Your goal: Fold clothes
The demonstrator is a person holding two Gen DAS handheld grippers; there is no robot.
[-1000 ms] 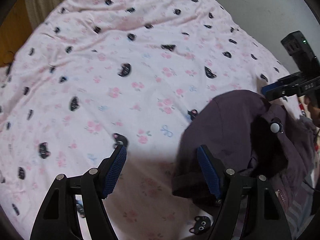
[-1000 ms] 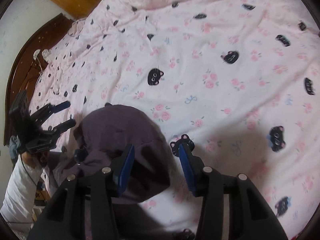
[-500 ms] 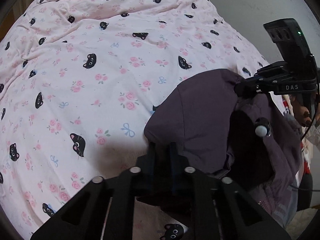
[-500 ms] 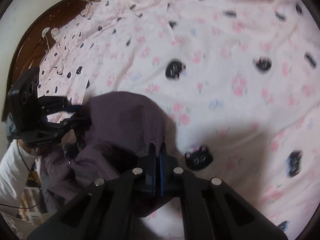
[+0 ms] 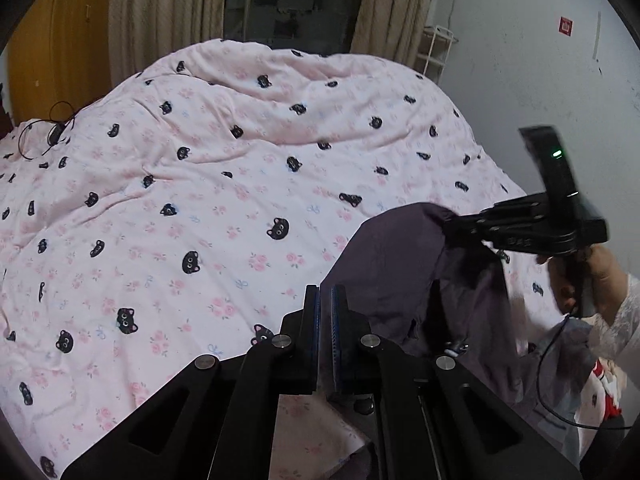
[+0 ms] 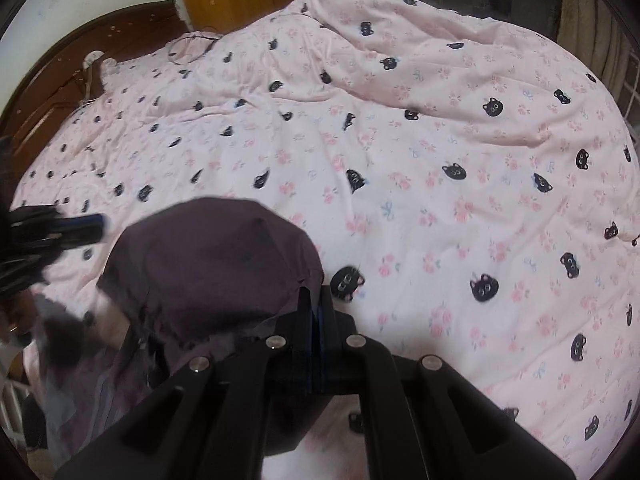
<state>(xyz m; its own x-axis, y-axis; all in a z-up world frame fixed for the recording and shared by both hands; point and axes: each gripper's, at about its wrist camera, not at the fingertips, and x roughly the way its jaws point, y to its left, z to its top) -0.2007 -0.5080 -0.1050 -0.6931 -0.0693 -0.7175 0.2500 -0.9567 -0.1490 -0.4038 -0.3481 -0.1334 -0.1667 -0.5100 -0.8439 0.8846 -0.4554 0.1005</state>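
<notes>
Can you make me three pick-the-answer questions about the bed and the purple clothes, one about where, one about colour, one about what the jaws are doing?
1. Where is the purple garment?
A. near edge of the bed
B. by the headboard
C. on the floor

2. What colour are the cat faces on the bedsheet?
A. white
B. black
C. green

3. What are the jaws of the left gripper and right gripper doing?
A. wide open
B. both pinching the garment
C. holding a cable

Answers: 1 A, it bunches at the near edge by both grippers. 2 B, black heads dot the pink cloth. 3 B, each pair is shut on a purple edge.
</notes>
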